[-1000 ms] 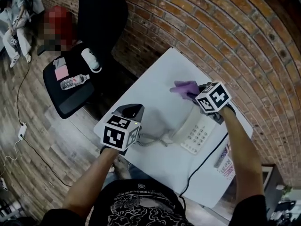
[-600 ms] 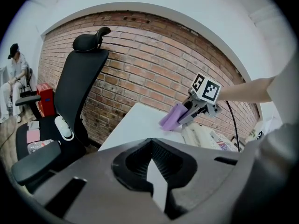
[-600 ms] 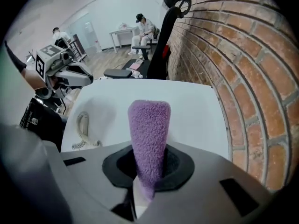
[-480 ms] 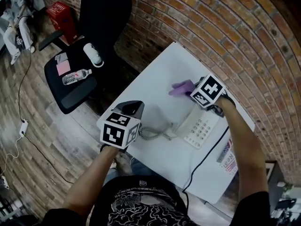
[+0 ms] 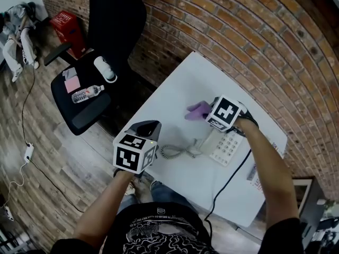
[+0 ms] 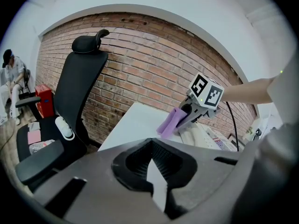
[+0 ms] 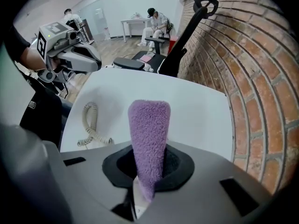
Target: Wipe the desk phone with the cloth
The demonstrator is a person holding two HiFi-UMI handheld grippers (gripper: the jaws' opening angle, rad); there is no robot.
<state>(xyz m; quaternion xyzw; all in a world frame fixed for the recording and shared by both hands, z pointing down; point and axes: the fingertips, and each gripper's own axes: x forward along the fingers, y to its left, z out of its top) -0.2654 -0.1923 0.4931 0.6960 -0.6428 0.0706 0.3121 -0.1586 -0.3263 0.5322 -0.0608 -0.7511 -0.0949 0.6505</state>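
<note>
R gripper [image 5: 209, 114], jaws clamped on purple cloth [image 5: 196, 110], is mid-frame right above the desk phone's [image 5: 224, 146] upper-left end, cloth poking left, so phone lies just below-right; L gripper [image 5: 144, 129], jaws together & empty, waits farther lower left.
</note>
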